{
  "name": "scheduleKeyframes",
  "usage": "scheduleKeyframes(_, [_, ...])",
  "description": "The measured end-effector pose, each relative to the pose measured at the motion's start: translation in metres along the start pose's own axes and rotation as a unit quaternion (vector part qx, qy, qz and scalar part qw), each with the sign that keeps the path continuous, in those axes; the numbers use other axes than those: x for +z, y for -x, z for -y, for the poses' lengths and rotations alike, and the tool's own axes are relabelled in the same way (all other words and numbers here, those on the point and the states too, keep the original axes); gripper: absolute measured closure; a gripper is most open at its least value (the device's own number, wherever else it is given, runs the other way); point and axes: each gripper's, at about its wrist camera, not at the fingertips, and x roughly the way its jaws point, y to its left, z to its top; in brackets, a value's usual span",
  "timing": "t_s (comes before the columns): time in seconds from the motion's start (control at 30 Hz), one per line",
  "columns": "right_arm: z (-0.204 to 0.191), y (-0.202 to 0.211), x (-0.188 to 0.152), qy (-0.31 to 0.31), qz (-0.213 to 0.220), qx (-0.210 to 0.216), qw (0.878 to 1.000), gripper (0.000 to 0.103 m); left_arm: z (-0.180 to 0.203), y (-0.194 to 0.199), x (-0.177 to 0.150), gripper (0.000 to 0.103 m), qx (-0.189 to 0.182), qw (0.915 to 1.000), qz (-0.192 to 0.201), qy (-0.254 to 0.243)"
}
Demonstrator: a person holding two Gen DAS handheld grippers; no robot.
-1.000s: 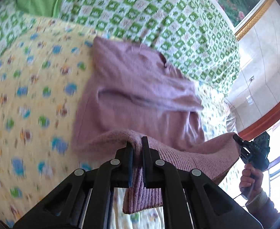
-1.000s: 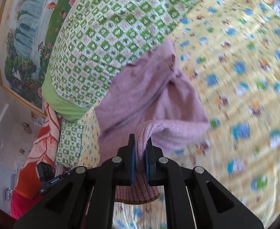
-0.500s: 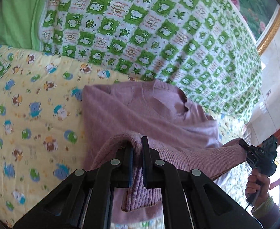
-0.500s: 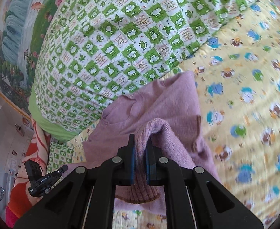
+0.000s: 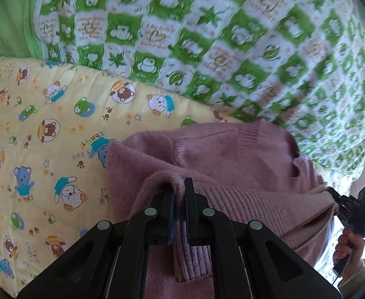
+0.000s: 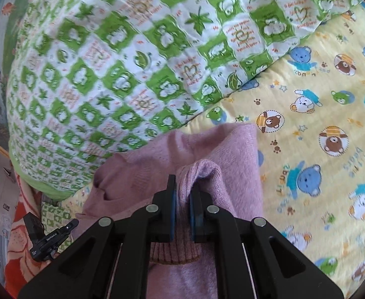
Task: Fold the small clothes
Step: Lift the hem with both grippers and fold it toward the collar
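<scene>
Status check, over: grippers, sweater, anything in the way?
Both grippers, left and right, shut on pink sweater hem. Hem lifted over its body. Green checked quilt just beyond.

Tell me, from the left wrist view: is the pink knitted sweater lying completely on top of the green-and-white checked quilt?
No: the pink knitted sweater lies mostly on the yellow bear-print sheet, meeting the green-and-white checked quilt only at its far edge.

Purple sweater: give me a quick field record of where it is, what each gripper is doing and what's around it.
garment: purple sweater, knit, partly folded over itself
surface: yellow bear-print sheet
behind: green checked quilt, touching the sweater's far edge
left gripper: shut on the ribbed hem
right gripper: shut on the ribbed hem
hem: lifted off the sheet, stretched between the two grippers
</scene>
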Motion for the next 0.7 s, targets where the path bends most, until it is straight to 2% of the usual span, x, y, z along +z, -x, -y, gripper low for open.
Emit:
scheduleKeyframes(0.1, [0.008, -0.014, 0.001, -0.009, -0.007, -0.015, 1.0, 0.093, -0.004, -0.013, 0.0, 0.097, 0.002, 0.9999, -0.008, 0.012])
scheduleKeyframes(0.23, [0.014, -0.021, 0.0, -0.023, -0.008, -0.022, 0.999, 0.092, -0.01, -0.014, 0.002, 0.094, -0.016, 0.9992, -0.015, 0.033])
scheduleKeyframes(0.33, [0.01, -0.014, 0.003, -0.021, -0.001, -0.028, 0.999, 0.079, -0.013, -0.003, 0.004, 0.087, -0.032, 0.9987, -0.018, 0.035])
scheduleKeyframes(0.37, [0.01, -0.011, 0.005, -0.022, 0.003, -0.031, 0.999, 0.069, -0.015, 0.003, 0.003, 0.08, -0.037, 0.9985, -0.018, 0.035])
scheduleKeyframes(0.4, [0.009, -0.005, 0.007, -0.025, 0.008, -0.032, 0.999, 0.063, -0.016, 0.01, 0.003, 0.066, -0.034, 0.9988, -0.013, 0.034])
scheduleKeyframes(0.43, [0.009, 0.0, 0.008, -0.03, 0.014, -0.029, 0.999, 0.053, -0.015, 0.017, 0.002, 0.056, -0.021, 0.9993, -0.005, 0.03])
scheduleKeyframes(0.47, [0.008, 0.007, 0.009, -0.035, 0.022, -0.026, 0.999, 0.049, -0.014, 0.026, 0.0, 0.041, -0.008, 0.9997, 0.006, 0.024])
scheduleKeyframes(0.57, [0.005, 0.03, 0.007, -0.033, 0.04, -0.026, 0.998, 0.048, -0.011, 0.059, -0.01, 0.04, 0.0, 0.9995, 0.033, 0.0])
scheduleKeyframes(0.67, [-0.004, 0.051, -0.004, -0.003, 0.043, -0.021, 0.999, 0.048, 0.007, 0.084, -0.028, 0.04, -0.044, 0.9975, 0.038, -0.041])
scheduleKeyframes(0.7, [-0.01, 0.056, -0.009, 0.015, 0.042, -0.018, 0.999, 0.048, 0.022, 0.088, -0.04, 0.04, -0.068, 0.9946, 0.026, -0.073])
